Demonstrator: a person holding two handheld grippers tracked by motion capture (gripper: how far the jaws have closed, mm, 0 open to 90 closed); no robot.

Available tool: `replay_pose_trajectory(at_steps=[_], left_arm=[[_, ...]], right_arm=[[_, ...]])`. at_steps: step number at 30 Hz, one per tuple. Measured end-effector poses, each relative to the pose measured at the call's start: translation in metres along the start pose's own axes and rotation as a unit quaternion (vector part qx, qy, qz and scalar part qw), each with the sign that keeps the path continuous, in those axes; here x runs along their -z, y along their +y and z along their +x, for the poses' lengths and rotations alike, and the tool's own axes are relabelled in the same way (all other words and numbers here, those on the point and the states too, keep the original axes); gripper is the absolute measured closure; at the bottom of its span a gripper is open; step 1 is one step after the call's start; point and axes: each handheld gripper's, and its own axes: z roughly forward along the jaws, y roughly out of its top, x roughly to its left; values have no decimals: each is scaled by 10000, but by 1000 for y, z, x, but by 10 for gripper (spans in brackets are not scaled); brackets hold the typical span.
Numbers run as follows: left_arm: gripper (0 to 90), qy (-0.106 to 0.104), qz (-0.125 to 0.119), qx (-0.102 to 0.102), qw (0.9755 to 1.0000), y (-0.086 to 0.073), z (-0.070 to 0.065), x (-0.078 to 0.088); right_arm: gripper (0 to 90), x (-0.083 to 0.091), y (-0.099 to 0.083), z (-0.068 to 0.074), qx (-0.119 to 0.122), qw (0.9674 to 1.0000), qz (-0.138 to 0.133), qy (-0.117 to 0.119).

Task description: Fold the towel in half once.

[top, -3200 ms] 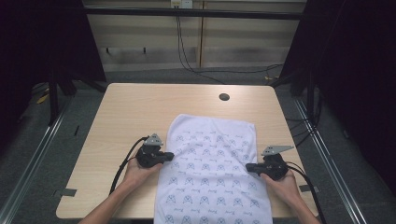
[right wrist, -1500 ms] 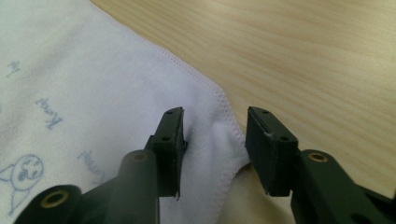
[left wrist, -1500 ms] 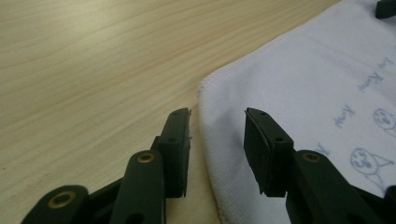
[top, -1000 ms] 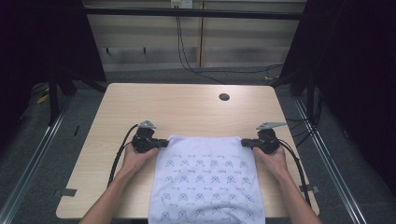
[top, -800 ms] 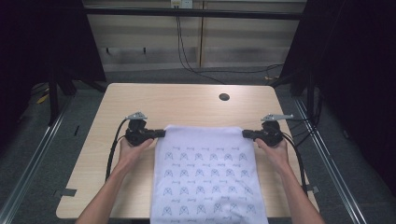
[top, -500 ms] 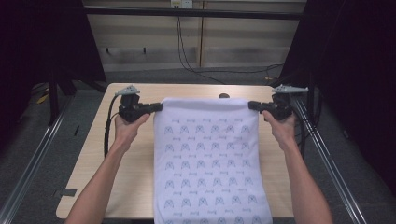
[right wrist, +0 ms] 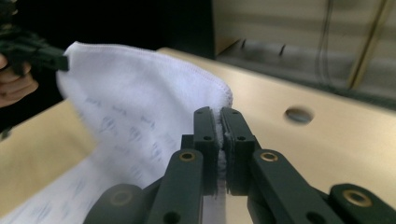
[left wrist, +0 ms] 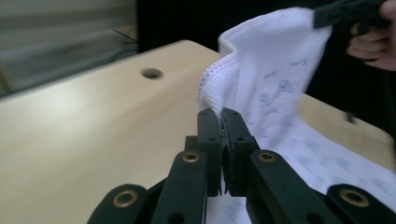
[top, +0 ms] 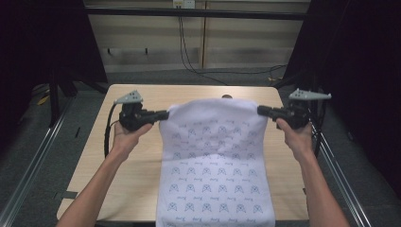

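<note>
A white towel [top: 215,161] printed with small blue figures hangs above the wooden table [top: 118,175], stretched by its two top corners. My left gripper [top: 164,115] is shut on the top left corner, and my right gripper [top: 261,110] is shut on the top right corner. In the left gripper view the jaws [left wrist: 221,121] pinch the stitched hem of the towel [left wrist: 271,79]. The right gripper view shows the jaws [right wrist: 218,119] closed on the hem of the towel [right wrist: 140,112]. The towel's lower end trails over the table's near edge.
A round hole [top: 227,96] sits near the table's far edge, just behind the towel. Black frame posts and dark curtains flank the table. Cables hang on the back wall [top: 189,42]. Metal rails [top: 28,175] run along the floor at both sides.
Both grippers have risen and moved apart with the towel's corners. The towel, lying folded on the table before, now hangs spread out between them.
</note>
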Motion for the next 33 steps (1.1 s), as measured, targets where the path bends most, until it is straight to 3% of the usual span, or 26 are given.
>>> replay_pose_trajectory(at_steps=[3,5,7,12,15,17,18,20,21,23,26,30,33], left_arm=[[878,-132,185,-28,9997,-28,-19,9],[878,-215,318,-23,9993,-48,-32,15],[877,-323,446,134,9984,-69,-42,20],[878,-554,636,266,9961,-104,-69,34],[879,-640,1125,360,9909,-126,-83,30],[880,-706,1315,408,9880,-133,-88,28],[881,-721,1476,390,9856,-134,-89,24],[880,-852,1750,631,9788,-137,-88,15],[880,-687,1843,542,9790,-139,-88,11],[880,-689,1920,420,9781,-138,-85,8],[880,-446,2109,625,9745,-142,-72,2],[880,-445,2111,697,9739,-143,-62,-1],[880,-358,2077,714,9749,-142,-58,-3]], right_arm=[[855,15,-27,17,156,9995,173,201],[855,27,-45,26,123,9990,245,352],[855,38,-64,36,55,9983,344,462],[855,56,-119,64,-97,9933,983,596],[855,60,-146,76,-200,9889,1328,640],[855,60,-161,80,-232,9864,1500,635],[855,58,-167,81,-305,9845,1610,629],[855,54,-176,82,-275,9799,1901,533],[856,52,-177,82,-283,9782,1986,528],[855,48,-177,80,-282,9777,2021,489],[855,39,-180,77,-318,9738,2211,436],[856,29,-178,73,-330,9734,2227,420],[855,25,-175,71,-310,9732,2246,380]])
